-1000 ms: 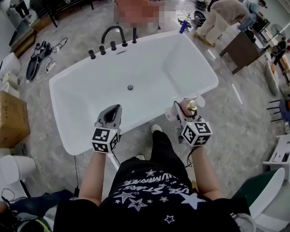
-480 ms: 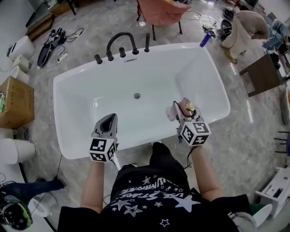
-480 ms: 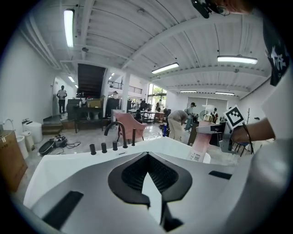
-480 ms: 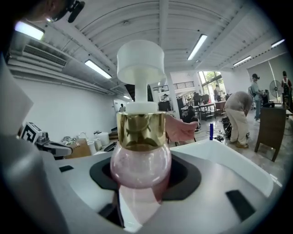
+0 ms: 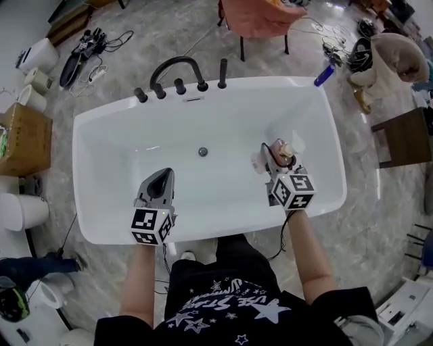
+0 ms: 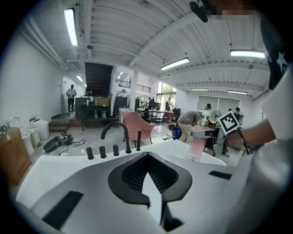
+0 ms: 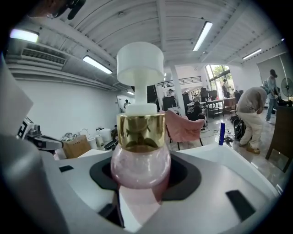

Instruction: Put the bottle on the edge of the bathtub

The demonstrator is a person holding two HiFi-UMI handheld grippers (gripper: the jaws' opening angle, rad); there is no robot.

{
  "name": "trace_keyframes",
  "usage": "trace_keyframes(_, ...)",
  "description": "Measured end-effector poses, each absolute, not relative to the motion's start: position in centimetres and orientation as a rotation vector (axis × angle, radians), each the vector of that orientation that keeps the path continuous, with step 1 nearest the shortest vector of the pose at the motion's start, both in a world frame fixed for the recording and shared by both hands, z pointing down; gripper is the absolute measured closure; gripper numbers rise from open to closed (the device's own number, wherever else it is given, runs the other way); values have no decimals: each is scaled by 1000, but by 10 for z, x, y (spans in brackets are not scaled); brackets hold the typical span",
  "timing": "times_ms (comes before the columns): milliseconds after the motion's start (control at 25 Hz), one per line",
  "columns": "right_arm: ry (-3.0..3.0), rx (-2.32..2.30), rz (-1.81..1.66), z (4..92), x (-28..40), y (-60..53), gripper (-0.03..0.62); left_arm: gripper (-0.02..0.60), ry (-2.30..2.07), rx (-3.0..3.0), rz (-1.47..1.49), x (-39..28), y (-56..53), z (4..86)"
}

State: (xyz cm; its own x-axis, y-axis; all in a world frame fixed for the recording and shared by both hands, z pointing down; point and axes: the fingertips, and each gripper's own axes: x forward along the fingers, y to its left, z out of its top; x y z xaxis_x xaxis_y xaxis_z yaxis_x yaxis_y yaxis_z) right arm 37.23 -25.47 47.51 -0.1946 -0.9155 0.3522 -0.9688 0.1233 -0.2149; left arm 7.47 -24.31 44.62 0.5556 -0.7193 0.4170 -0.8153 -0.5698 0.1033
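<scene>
**A:** What stands around the bathtub (image 5: 337, 149)?

**B:** On its far rim there's a black arched faucet (image 5: 176, 59) with 3 black knobs (image 5: 160, 90) to its left and 1 taller handle (image 5: 222, 73) to its right. The drain (image 5: 203, 152) sits mid-basin. On the floor past the far rim are a pink chair (image 5: 254, 17) and, off the far right corner, a blue bottle (image 5: 324, 74). A cardboard box (image 5: 27, 138) is left of the tub and a brown table (image 5: 406, 138) right of it.

**A:** And the task's bottle?

**B:** The pink bottle (image 5: 282, 151), with its gold collar and white pump, is upright in the right gripper (image 5: 276, 162). The jaws pinch its round body. It hangs over the basin near the right end, inside the rim and not on it.

**A:** The arms?

**B:** Both forearms reach forward across the near rim, roughly parallel. The left gripper (image 5: 164, 172) hovers over the near left part of the basin. Its jaws are pressed together at the tips, gripping nothing.
</scene>
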Motion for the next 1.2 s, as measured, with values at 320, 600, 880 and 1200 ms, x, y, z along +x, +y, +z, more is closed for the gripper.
trace_keyframes(320, -2265, 1915, 552, 506, 406, -361, 375, 566, -1348, 2496, 473, 111, -304, 461)
trace_keyframes(600, -2270, 1959, 546, 533, 423, -451, 376, 566, -1387, 2483, 554, 112, -338, 504)
trace_keyframes(880, -2245, 2038, 519, 554, 440, -528, 376, 566, -1358, 2417, 495, 112, -370, 536)
trace_keyframes(1200, -2188, 2036, 453, 594, 443, -594, 378, 566, -1375, 2406, 434, 120, -419, 554)
